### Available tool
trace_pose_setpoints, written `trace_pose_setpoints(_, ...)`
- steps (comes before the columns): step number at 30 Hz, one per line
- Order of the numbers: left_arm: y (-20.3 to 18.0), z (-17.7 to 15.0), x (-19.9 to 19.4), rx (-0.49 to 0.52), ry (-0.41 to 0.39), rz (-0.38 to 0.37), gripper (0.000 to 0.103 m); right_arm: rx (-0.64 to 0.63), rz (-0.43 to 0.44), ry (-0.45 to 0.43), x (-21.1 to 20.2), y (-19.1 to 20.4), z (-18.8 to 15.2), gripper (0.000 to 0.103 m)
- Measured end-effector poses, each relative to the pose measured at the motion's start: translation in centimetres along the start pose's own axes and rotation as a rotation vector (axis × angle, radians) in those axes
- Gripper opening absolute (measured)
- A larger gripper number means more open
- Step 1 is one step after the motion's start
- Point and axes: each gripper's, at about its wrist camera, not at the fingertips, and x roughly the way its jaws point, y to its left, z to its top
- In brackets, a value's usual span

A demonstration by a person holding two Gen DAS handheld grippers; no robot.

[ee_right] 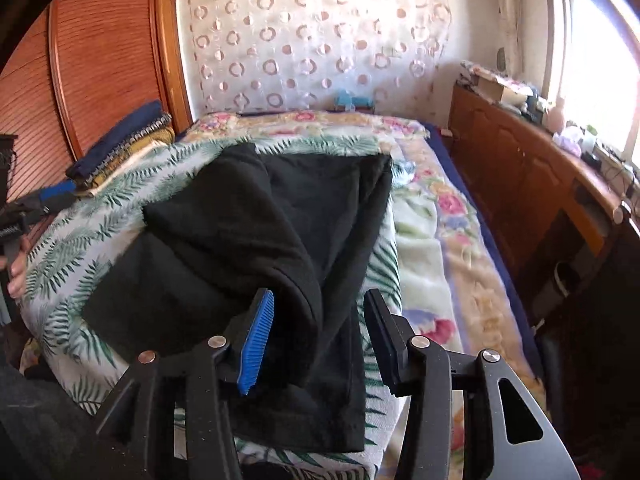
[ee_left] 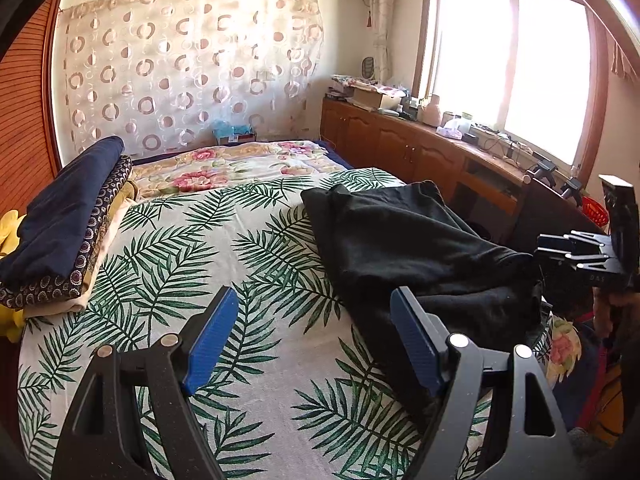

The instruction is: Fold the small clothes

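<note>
Right now the black garment (ee_right: 248,248) lies part-folded on the leaf-print sheet (ee_left: 224,240) near the bed's edge, one layer thrown over another, and I read that as a fold just laid down and not yet smoothed. My right tongs (ee_right: 316,340) stand half apart, with a thick rolled hem of the cloth sitting between the blue pad and the black one; neither pad seems to press on it, so I judge the cloth rests on the bed on its own weight. They tilt downward over the near corner of the garment. My left tongs (ee_left: 316,344) are spread wide and hold nothing; they hang over bare sheet just beside the garment's left edge, angled down, one pad close to the cloth. I would guess that hand is placed there to take the next edge. A stack of folded clothes (ee_left: 68,232) waits at the far left of the bed, beside the wooden wardrobe (ee_right: 100,60), which looks like where this piece goes once finished.
</note>
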Motion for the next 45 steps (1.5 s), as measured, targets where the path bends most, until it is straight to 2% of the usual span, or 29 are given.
trace_pose_setpoints(4,0.0,-0.1,0.0,-0.001,-0.001,0.001,0.079,-0.053,0.05,-0.025,0.9,2.9,1.1,0.049)
trace_pose_setpoints(9,0.1,-0.4,0.0,-0.004,0.004,0.007,0.079,-0.121,0.153,-0.006,4.9,7.6,3.5,0.049)
trace_pose_setpoints(12,0.3,-0.6,0.0,-0.009,0.008,0.011,0.079,-0.142,0.253,0.041,7.8,9.6,5.2,0.049)
trace_pose_setpoints(18,0.6,-1.0,0.0,-0.027,0.009,0.012,0.079,-0.237,0.312,0.105,11.8,13.5,7.5,0.049)
trace_pose_setpoints(26,0.6,-1.2,0.2,-0.03,0.017,0.005,0.079,-0.274,0.371,0.224,16.8,14.7,8.4,0.049)
trace_pose_setpoints(29,0.6,-1.3,0.3,-0.031,0.019,0.005,0.079,-0.288,0.358,0.238,18.0,15.0,8.5,0.049)
trace_pose_setpoints(30,0.7,-1.4,0.3,-0.033,0.02,0.004,0.079,-0.283,0.36,0.237,18.1,14.9,8.5,0.045)
trace_pose_setpoints(31,0.7,-1.4,0.4,-0.033,0.021,0.004,0.079,-0.274,0.358,0.232,18.2,14.8,8.6,0.037)
trace_pose_setpoints(33,0.7,-1.5,0.3,-0.033,0.023,0.003,0.079,-0.247,0.364,0.203,18.0,14.1,9.1,0.007)
trace_pose_setpoints(35,0.7,-1.5,0.4,-0.033,0.026,0.003,0.079,-0.212,0.374,0.158,17.4,13.2,9.8,0.005)
trace_pose_setpoints(39,0.5,-1.6,0.6,-0.03,0.031,-0.001,0.079,-0.186,0.308,0.069,15.8,11.2,11.4,0.004)
trace_pose_setpoints(45,0.0,-1.7,0.7,-0.02,0.037,-0.008,0.079,-0.16,0.141,0.001,15.4,6.2,14.8,0.004)
